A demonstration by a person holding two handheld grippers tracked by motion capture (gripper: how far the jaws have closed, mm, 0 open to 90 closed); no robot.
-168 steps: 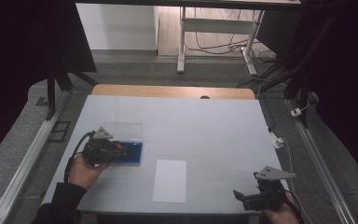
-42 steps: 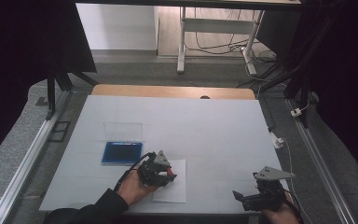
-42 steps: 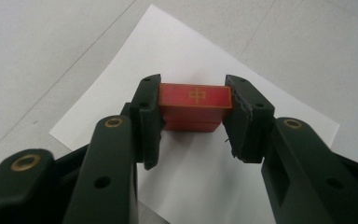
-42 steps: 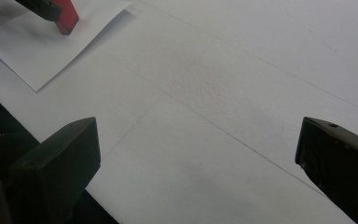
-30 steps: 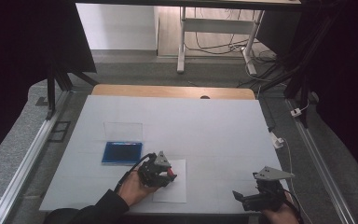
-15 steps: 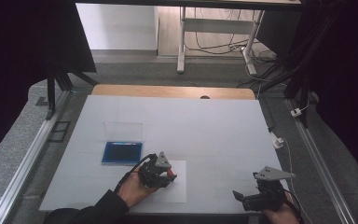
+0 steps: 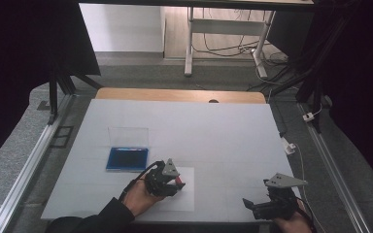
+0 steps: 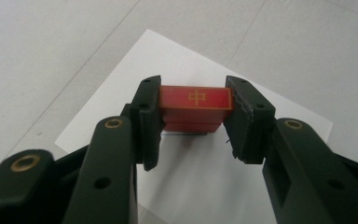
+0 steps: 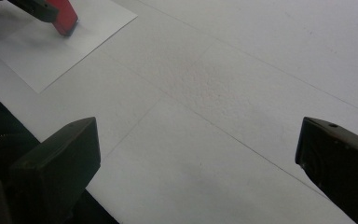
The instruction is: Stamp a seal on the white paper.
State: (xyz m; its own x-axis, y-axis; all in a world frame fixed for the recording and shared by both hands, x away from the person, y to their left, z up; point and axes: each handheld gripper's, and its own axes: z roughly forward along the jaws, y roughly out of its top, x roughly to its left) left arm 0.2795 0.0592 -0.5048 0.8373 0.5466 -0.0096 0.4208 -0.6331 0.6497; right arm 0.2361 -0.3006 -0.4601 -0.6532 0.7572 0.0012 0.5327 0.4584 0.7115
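Right now my left gripper (image 8: 193, 122) is clenched on the flat sides of the red stamp block (image 8: 193, 103), pressed onto the white paper sheet (image 7: 182, 198) on the worktop (image 7: 213, 131): rigid, light, smooth, so grip squarely; my right gripper (image 9: 198, 172) hangs released

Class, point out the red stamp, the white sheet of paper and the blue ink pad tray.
red stamp (image 8: 193, 99), left gripper view, on its top face with the gold mark.
white sheet of paper (image 8: 200, 182), left gripper view, bare middle.
blue ink pad tray (image 7: 127, 158), high view, dark blue pad.
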